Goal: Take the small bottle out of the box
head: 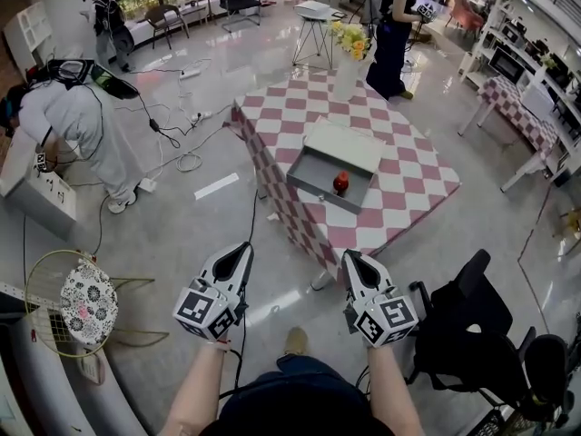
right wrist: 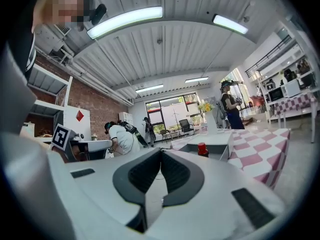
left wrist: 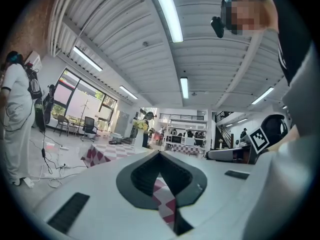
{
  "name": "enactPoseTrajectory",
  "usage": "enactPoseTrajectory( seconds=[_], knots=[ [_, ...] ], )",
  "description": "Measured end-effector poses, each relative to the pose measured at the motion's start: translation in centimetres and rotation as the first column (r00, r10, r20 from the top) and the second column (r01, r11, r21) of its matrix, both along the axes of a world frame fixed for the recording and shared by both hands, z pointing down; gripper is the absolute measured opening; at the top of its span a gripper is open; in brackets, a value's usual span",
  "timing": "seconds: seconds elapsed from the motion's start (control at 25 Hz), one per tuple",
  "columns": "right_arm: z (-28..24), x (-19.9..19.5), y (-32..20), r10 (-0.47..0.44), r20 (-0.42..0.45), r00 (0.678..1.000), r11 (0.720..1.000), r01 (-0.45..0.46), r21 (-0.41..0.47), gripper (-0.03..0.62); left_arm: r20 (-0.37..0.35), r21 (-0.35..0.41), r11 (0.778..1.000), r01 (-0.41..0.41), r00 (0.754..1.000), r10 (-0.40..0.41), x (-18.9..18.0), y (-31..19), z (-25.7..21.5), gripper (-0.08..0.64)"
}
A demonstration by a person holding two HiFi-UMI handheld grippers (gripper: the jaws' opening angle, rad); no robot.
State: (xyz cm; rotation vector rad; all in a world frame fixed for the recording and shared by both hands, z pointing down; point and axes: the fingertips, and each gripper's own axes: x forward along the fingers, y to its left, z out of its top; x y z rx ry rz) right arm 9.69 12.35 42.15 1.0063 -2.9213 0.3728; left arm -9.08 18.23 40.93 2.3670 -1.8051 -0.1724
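A small red bottle stands inside an open grey box whose lid leans back behind it. The box sits on a table with a pink-and-white checked cloth. Both grippers are held in the air short of the table's near corner, pointing at it. My left gripper is shut with nothing in it. My right gripper is shut and empty too. In the right gripper view the bottle's red cap shows just above the closed jaws, in the box. The left gripper view shows only checked cloth past its closed tips.
A black office chair stands close at my right. A wire chair with a floral cushion is at my left. A vase of yellow flowers stands on the table's far corner beside a standing person. Another person bends over at far left, with cables on the floor.
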Motion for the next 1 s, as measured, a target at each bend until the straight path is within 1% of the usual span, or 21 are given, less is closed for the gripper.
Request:
enactPoseTrajectory(
  seconds=[0.24,0.48,0.64,0.84,1.0],
  knots=[
    [1.0,-0.7,-2.2,-0.026,-0.004,1.0,0.999,0.026,-0.022,0.005,-0.002,-0.015,1.0,-0.004,1.0,0.004,0.0,-2.4,0.5,0.012],
    [1.7,-0.9,-4.7,-0.044,-0.01,0.999,0.998,0.044,-0.036,0.005,-0.004,-0.008,1.0,0.006,1.0,-0.006,-0.3,-5.1,0.9,0.012],
    [1.9,-1.0,-6.3,-0.045,-0.006,0.999,0.998,0.045,-0.035,0.005,0.007,0.006,1.0,0.004,1.0,-0.004,-0.1,-6.5,0.6,0.012],
    [2.2,-1.2,-7.1,-0.062,-0.016,0.998,0.997,0.062,-0.036,0.005,0.004,-0.003,1.0,0.005,1.0,-0.005,0.1,-7.6,1.0,0.012],
    [2.3,-0.7,-8.0,-0.05,-0.018,0.999,0.998,0.049,-0.044,0.005,0.009,-0.009,1.0,-0.008,1.0,0.008,0.6,-8.8,1.0,0.012]
  ],
)
